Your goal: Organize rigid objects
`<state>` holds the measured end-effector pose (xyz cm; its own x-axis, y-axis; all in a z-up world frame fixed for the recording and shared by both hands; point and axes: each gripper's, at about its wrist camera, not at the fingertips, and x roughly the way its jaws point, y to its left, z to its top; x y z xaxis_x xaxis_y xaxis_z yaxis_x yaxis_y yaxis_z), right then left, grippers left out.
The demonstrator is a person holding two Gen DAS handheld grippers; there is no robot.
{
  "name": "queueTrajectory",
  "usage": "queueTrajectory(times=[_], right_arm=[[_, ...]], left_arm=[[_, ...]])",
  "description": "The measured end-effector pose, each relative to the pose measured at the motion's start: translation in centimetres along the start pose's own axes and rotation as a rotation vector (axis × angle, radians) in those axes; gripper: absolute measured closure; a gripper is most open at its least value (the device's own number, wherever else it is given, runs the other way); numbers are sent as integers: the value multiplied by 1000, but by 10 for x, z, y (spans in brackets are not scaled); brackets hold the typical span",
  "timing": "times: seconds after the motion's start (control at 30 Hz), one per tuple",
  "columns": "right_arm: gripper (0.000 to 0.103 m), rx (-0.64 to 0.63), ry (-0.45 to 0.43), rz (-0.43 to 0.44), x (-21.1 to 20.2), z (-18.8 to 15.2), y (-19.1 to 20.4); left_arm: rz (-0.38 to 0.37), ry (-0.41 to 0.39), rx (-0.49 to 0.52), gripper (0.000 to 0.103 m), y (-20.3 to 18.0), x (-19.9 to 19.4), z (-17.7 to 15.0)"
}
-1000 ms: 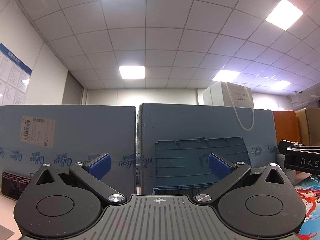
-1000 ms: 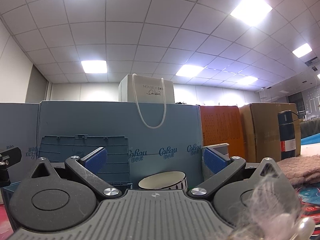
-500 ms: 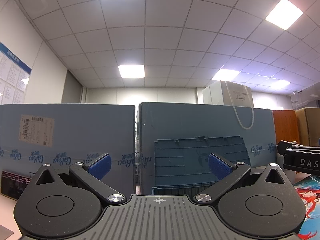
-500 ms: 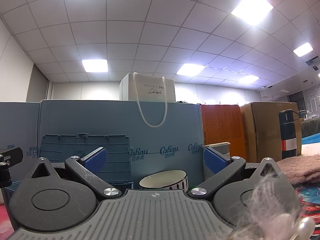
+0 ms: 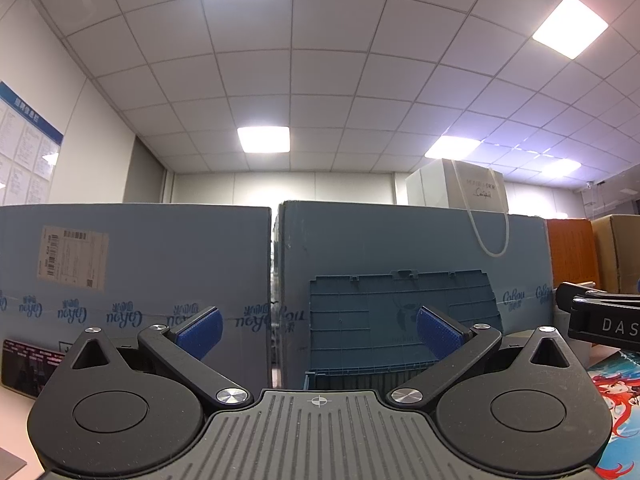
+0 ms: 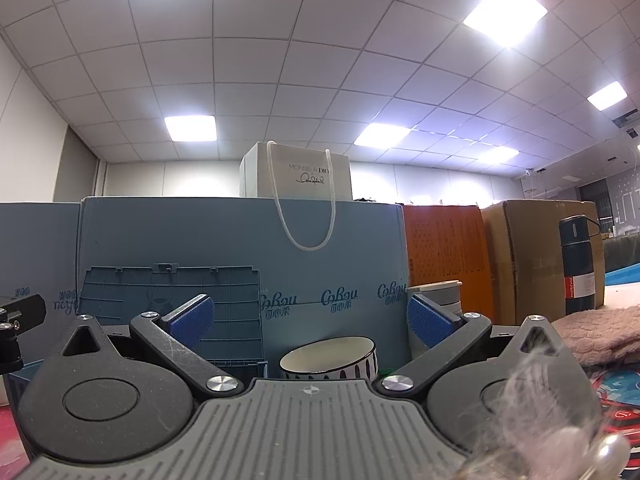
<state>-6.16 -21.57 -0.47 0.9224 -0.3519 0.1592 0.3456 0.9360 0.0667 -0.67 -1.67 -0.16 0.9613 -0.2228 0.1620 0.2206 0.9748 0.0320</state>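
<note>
My left gripper is open and empty, facing a blue plastic crate whose raised lid leans against blue cartons. My right gripper is open and empty. Just ahead of it, between its fingers, stands a white bowl with a black patterned rim. A grey cup stack stands behind the right finger. The crate also shows in the right wrist view at the left. A dark flask stands at the far right.
Tall blue cartons wall off the back, with a white paper bag on top. Orange and brown boxes stand to the right. A pink knitted cloth lies at the right. The other gripper's body shows at the left wrist view's right edge.
</note>
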Motion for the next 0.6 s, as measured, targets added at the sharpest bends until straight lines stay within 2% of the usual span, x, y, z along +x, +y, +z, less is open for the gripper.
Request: queueTrajectory(times=[0.6], right_arm=[[0,-5,0,-1,-3,0,2]], left_arm=[[-3,-13,-1,0,1,-4,0]])
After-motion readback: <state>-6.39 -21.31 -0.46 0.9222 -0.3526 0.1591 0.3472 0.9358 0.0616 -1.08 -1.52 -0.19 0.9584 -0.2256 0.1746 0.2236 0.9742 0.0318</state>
